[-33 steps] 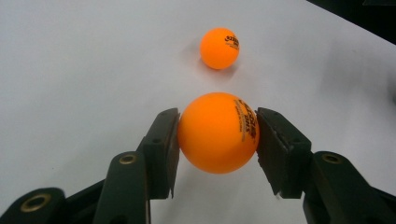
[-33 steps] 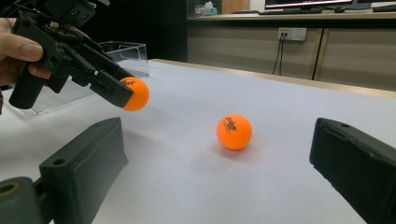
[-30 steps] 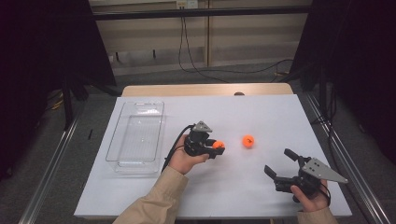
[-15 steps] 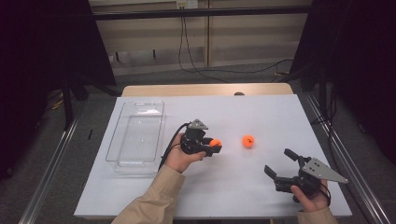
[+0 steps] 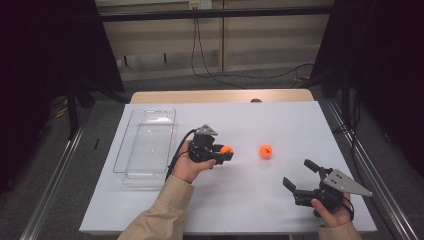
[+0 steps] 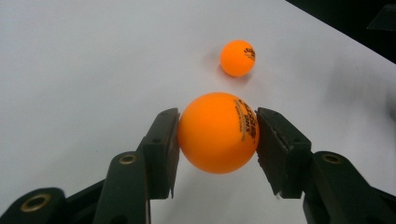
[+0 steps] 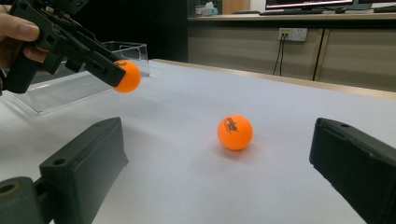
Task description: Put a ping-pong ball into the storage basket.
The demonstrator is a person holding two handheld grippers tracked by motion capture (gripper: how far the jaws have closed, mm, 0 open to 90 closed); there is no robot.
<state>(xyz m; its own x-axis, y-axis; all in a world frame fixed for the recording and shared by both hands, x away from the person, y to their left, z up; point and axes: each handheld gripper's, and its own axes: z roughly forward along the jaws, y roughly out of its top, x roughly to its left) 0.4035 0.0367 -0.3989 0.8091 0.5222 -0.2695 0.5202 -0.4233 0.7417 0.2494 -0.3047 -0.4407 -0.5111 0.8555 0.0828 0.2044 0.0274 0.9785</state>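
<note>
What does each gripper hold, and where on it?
Left gripper clamps an orange ball across its sides, off the table; right gripper holds nothing.

The table (image 5: 250, 210) is plain white with a light wood edge at its far side. Both balls are bright orange with small dark printed lettering: one ball (image 6: 217, 132) sits between the black jaws of the left hand-held gripper (image 5: 226, 151), the other ball (image 5: 265, 151) lies on the table. The right hand-held gripper (image 5: 300, 176) is black with a grey plate. The tray (image 5: 146, 145) is clear and colourless. The sleeve (image 5: 160, 215) is beige.
</note>
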